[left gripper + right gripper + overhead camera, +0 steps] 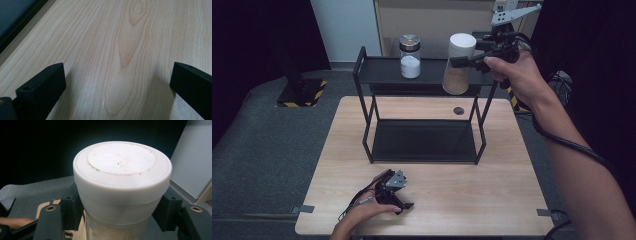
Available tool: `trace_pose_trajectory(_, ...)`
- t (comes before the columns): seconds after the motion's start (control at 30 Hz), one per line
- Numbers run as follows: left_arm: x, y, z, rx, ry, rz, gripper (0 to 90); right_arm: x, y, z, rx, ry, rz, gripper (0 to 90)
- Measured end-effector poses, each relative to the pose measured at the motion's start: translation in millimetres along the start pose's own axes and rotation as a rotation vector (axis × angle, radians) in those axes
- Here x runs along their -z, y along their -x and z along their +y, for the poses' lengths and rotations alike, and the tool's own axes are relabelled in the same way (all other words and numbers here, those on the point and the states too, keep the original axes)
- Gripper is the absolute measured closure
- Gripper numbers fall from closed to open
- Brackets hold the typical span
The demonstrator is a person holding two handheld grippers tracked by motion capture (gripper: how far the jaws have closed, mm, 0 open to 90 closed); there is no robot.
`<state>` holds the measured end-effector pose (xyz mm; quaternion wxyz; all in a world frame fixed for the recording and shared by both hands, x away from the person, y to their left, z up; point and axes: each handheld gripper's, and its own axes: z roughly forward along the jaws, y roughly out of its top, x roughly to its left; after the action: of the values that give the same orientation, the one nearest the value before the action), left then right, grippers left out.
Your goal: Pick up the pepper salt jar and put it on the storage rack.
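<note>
Right claw (120, 212) gripping white-lidded jar (122, 177), salt jar (410, 56) beside

The right gripper (462, 60) is up at the rack's (362, 75) top shelf, jaws either side of the jar (458, 65), just under its lid (122, 167); a second jar (410, 56) stands on that shelf to the gripper's left, apart from the first; the rack's lower shelf lies below and nearer the person; the rack sits on the table (492, 200); the left gripper (401, 202) rests on the table's near edge, before the rack, well apart from the right one.
</note>
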<state>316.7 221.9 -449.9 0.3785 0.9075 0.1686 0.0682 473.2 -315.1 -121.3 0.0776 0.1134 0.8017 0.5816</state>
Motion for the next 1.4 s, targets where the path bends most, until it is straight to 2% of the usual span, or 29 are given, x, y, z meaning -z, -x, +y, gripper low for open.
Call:
trace_pose_trajectory(0.27,0.0,0.0,-0.1,0.0,0.0,0.0,0.0,-5.5,5.0,10.7,-0.007,-0.007,-0.052,36.0)
trace_pose_trajectory(0.53,0.0,0.0,0.0,0.0,0.0,0.0,0.0,-19.6,6.7,17.9,-0.009,-0.041,-0.102,36.0)
trace_pose_trajectory(1.03,-0.1,0.0,-0.1,-0.001,0.001,0.0,0.0,-38.4,18.0,13.6,-0.048,-0.059,-0.154,36.0)
trace_pose_trajectory(1.4,0.0,-0.1,0.0,0.0,0.0,0.0,0.0,-44.7,22.9,11.1,-0.061,-0.065,-0.163,36.0)
